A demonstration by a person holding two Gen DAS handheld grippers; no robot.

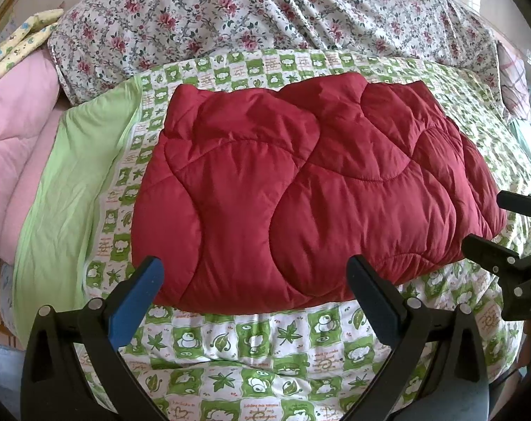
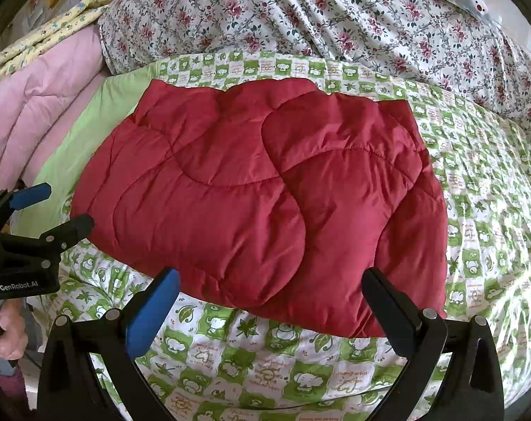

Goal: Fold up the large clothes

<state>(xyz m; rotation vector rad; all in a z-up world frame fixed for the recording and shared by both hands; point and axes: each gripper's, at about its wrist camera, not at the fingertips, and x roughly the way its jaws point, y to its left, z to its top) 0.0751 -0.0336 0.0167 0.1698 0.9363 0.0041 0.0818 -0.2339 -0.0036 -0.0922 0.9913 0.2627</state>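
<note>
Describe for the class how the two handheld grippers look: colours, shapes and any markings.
Each gripper is black plastic with two long tapering fingers hinged on silver round pins. On the left gripper and the right gripper, one finger carries a blue pad; the other finger looks plain black. Seen from the right wrist, the left gripper's body bears white lettering "GenRobot.AI". No cables or sleeves are clearly visible.

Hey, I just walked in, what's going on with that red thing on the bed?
A person holds two grippers over a folded red quilted padded garment lying on a green-and-white patterned bedspread. The left gripper and right gripper are both open at its near edge, gripping nothing.
</note>
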